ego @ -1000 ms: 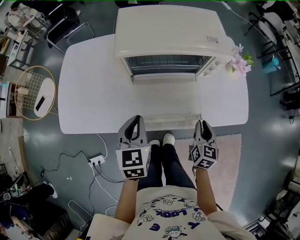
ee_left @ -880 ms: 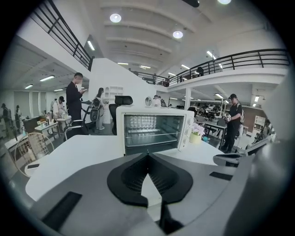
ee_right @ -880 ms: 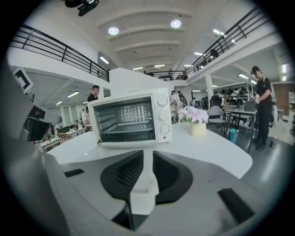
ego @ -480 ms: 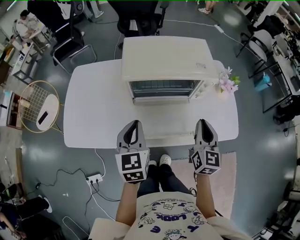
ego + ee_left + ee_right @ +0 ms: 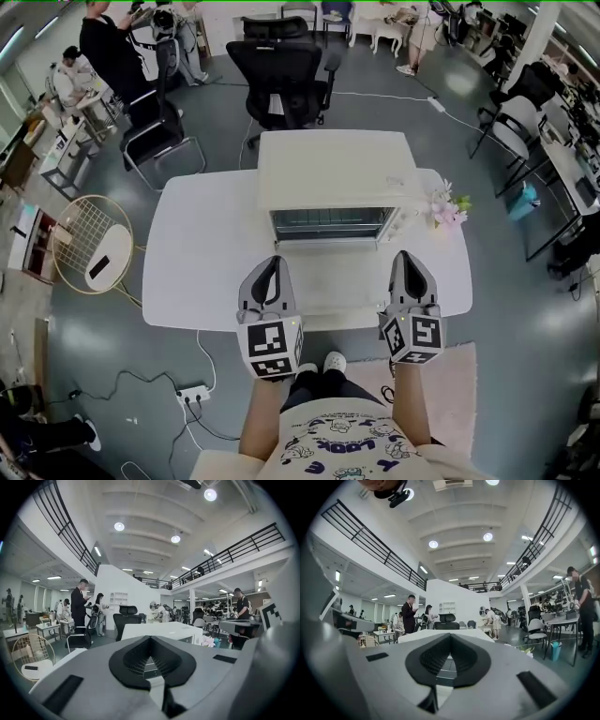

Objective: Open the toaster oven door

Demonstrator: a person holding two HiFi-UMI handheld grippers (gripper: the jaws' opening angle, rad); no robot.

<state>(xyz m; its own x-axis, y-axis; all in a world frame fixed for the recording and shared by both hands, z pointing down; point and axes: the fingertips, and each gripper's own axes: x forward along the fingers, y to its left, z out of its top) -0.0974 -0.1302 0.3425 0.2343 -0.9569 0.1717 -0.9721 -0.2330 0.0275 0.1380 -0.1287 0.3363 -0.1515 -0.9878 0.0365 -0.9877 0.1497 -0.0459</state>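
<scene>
Head view shows the toaster oven point(image 5: 333, 169) a little above the centre of the frame. It stands on the white table point(image 5: 202, 253) with its glass door point(image 5: 330, 223) facing you. The door looks closed to me, so the opening is not yet begun. A small bunch of flowers point(image 5: 448, 208) stands just right of the oven.

You hold the 2 grippers low in the frame, over the near edge of the table and well apart from the oven. The left gripper point(image 5: 272, 261) has its jaws together at the tips, with nothing between them. The right gripper point(image 5: 409, 255) has just been closing its jaws; they meet too, and they are empty. Both gripper views agree: the tips touch, and the oven is seen only far behind them.

For this step I think 1 gripper is enough. Open its jaws before you come near, then bring it to the top edge of the door, where a handle should be; I cannot make out the handle here. Close on it squarely, then pull toward you and downward in an arc, because such a door probably hinges at the bottom. Pull slowly, since the oven may slide on the smooth table. The other gripper can press on the oven's top. Keep away from the flowers.
</scene>
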